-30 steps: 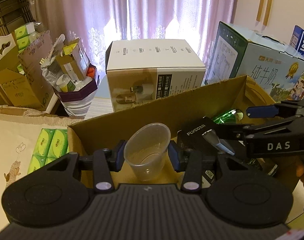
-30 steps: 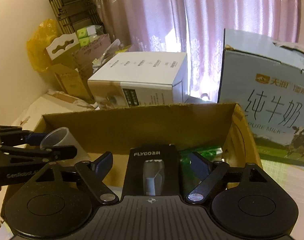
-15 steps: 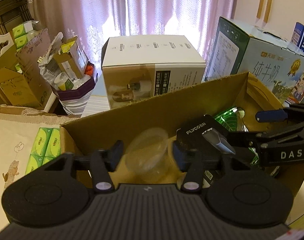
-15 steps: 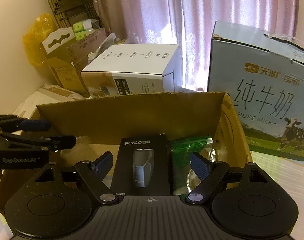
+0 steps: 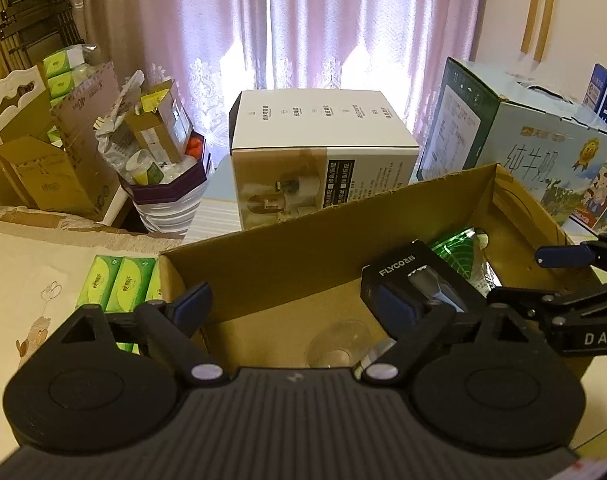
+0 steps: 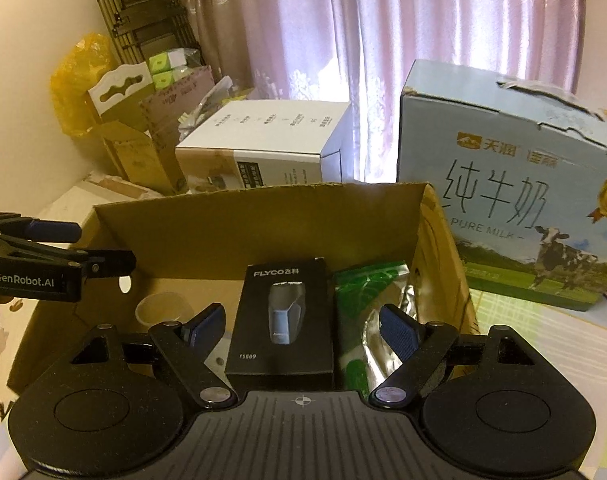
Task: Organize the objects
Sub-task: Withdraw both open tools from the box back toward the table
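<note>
Left gripper (image 5: 293, 306) fingers opening wide above clear cup (image 5: 337, 346) in box; right gripper (image 6: 303, 326) fingers spread, empty.

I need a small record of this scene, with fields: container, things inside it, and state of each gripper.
container: open cardboard box
inside, left to right in the right wrist view: clear plastic cup, black FLYCO box, green foil pouch
left gripper: jaws opening, nothing between the pads, cup below them
right gripper: open, holds nothing
</note>
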Demonstrator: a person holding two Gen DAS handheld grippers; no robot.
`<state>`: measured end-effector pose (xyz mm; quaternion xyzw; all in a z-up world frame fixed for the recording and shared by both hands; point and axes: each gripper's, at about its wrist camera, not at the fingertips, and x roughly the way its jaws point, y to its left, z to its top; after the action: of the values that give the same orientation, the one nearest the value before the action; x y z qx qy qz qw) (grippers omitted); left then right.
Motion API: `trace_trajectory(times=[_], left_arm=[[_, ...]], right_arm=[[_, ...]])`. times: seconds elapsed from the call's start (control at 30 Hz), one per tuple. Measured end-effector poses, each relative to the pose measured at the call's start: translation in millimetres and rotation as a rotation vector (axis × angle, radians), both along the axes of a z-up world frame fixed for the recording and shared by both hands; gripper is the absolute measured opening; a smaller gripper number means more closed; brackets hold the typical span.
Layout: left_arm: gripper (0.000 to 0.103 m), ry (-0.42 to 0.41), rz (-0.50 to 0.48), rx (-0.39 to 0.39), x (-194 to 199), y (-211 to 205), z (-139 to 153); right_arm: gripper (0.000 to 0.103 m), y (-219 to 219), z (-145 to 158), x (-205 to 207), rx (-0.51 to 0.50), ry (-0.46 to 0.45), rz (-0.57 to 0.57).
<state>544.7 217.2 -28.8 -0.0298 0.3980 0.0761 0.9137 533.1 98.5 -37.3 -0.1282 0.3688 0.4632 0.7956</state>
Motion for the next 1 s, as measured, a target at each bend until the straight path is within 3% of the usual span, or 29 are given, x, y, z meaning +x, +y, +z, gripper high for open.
trace_trajectory(times=[1.0], left_arm=[[0.089, -0.011, -0.026, -0.062, -125.3, -50.1, 51.8]], right_arm=[[0.081, -94.1, 57.5, -93.5, 0.177, 0.039, -0.060]])
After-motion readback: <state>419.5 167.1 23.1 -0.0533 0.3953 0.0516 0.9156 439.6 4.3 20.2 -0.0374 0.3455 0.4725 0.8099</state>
